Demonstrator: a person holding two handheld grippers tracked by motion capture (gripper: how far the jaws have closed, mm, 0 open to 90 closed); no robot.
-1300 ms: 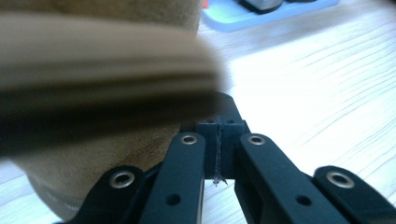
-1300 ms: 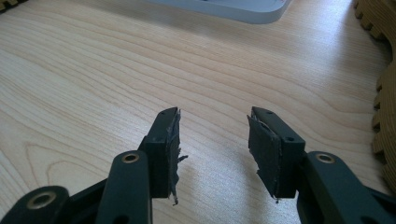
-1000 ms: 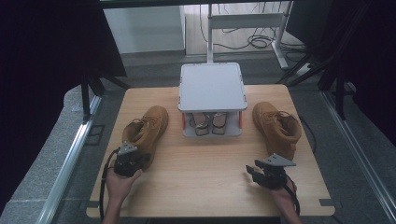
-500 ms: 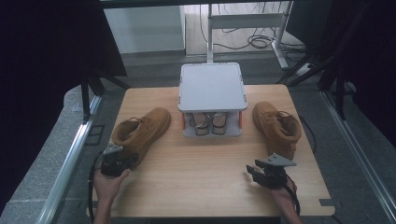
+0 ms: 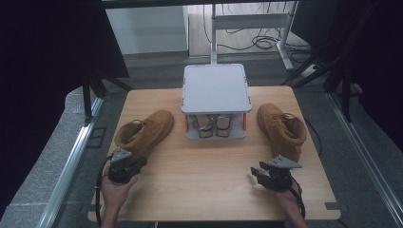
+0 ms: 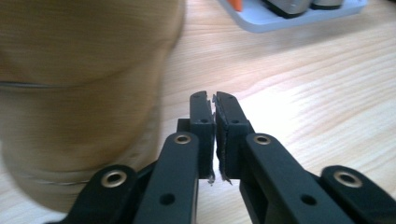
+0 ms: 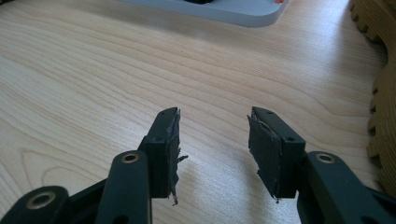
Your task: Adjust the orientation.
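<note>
Two tan boots lie on the wooden table. The left boot is angled with its heel toward my left gripper, which sits just beside that heel. Close up, the boot is left of my left gripper. Its jaws have just been opening, but only a hairline slit shows and nothing is between them. The right boot stands behind my right gripper. My right gripper is open over bare wood, with the boot's sole at its right.
A grey two-level rack stands at the table's back middle, with a pair of shoes on its lower shelf. Its base lies ahead of the right gripper. Metal rails run along both sides of the table.
The left hand drew back leftward from the boot's heel, then edged slightly rightward again. The left boot shifted a little to the left. The right hand stayed still.
</note>
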